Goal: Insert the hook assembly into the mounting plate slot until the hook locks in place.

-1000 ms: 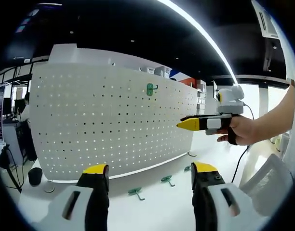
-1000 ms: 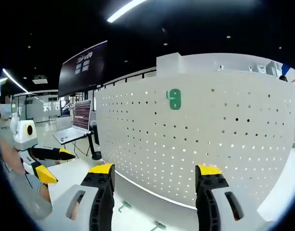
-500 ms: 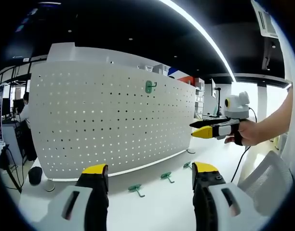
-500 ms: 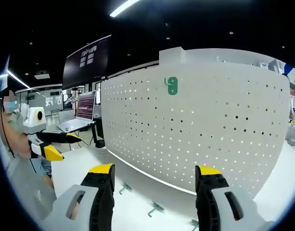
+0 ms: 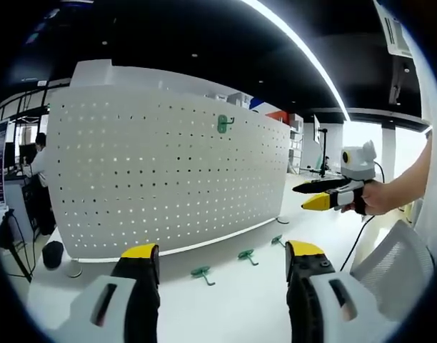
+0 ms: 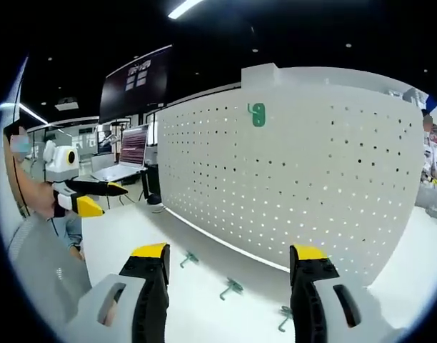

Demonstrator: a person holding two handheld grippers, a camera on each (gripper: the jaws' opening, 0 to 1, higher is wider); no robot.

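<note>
Pegboard (image 5: 161,179): white, perforated, stood upright on the white worktop (image 5: 233,300); in the right gripper view (image 6: 297,186) it sat farther off than a second before, with more worktop showing in front of it, since both cameras had drawn back.

Mounted hook (image 5: 224,123): green, fixed high on the pegboard, unchanged in place; also seen in the right gripper view (image 6: 258,114).

Loose hooks: three green ones lay on the worktop near the foot of the pegboard, apart from one another, at (image 5: 201,273), (image 5: 245,255) and (image 5: 277,241). In the right gripper view, which earlier showed only two faint ones, three were plain at (image 6: 188,259), (image 6: 231,289) and (image 6: 285,316).

Left gripper (image 5: 222,251): jaws spread wide, nothing between them, held above the worktop short of the hooks; in the right gripper view (image 6: 101,199) it appeared at the left edge.

Right gripper (image 6: 229,251): jaws spread wide, empty, above the worktop. In the left gripper view (image 5: 310,196) it had withdrawn rightward from the pegboard and dropped lower, gripped by a hand (image 5: 372,199).
</note>
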